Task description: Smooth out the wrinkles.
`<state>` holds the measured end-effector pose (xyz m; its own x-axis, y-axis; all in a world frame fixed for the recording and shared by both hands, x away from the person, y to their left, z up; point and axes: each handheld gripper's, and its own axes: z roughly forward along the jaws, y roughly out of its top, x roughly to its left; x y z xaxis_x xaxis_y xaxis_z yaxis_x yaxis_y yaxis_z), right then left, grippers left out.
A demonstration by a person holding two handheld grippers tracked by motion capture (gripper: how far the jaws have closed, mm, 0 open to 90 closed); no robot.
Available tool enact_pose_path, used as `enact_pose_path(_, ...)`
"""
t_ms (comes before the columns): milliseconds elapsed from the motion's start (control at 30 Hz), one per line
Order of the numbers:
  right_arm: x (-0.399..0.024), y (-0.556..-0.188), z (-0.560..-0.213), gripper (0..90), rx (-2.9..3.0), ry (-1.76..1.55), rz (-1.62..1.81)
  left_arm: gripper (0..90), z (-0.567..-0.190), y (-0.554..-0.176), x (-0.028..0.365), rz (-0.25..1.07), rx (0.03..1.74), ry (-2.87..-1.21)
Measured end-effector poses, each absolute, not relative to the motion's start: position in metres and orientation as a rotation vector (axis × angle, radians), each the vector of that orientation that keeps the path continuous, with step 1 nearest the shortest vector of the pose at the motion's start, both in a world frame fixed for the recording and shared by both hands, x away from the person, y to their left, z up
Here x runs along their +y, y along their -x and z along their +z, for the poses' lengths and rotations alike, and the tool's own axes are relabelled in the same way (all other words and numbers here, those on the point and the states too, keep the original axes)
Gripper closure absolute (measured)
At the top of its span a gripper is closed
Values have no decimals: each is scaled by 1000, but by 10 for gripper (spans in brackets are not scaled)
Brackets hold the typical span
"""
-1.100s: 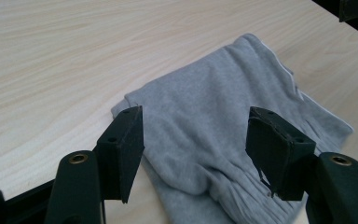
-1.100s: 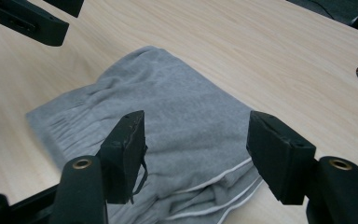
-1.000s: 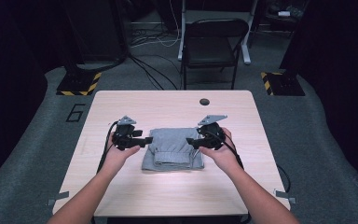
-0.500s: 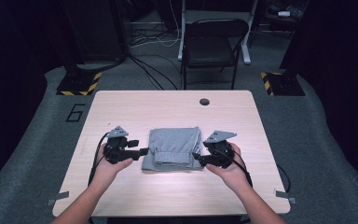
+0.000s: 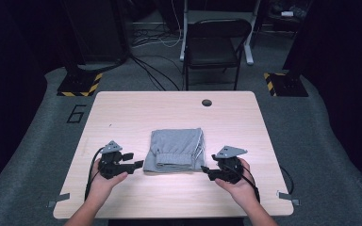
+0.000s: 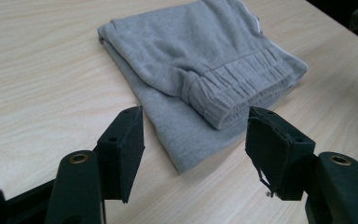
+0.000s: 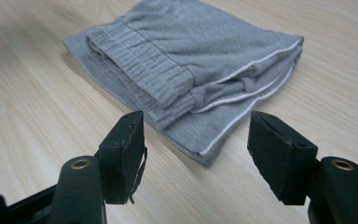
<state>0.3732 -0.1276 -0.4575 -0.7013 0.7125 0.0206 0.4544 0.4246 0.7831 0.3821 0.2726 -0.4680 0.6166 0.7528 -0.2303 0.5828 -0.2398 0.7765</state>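
A folded grey garment (image 5: 177, 149) with a ribbed waistband and white piping lies flat on the middle of the wooden table (image 5: 169, 108). My left gripper (image 5: 139, 165) rests low at the garment's near left corner, jaws open and empty. In the left gripper view, the left gripper (image 6: 193, 140) frames the corner of the garment (image 6: 200, 60) without touching it. My right gripper (image 5: 203, 170) sits at the near right corner, also open. The right gripper view has the right gripper (image 7: 196, 144) just short of the garment (image 7: 191, 60).
A round cable hole (image 5: 206, 102) is in the table's far side. A folding chair (image 5: 217, 44) stands beyond the table, with cables and stands on the floor. Bare wood surrounds the garment on every side.
Both hands have drawn back from the garment's sides toward the near edge of the table and sunk lower. The garment lies unmoved.
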Motion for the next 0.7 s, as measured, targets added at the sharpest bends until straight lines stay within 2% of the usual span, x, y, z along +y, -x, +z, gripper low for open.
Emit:
enact_pose_path(300,-138,-379,-478,360,2387,-1037,1097,372,-486,-386,271,251,1048,-2015)
enact_pose_path(700,-138,-385,-497,366,2393,-1041,1052,372,-497,-394,276,243,1100,-2000)
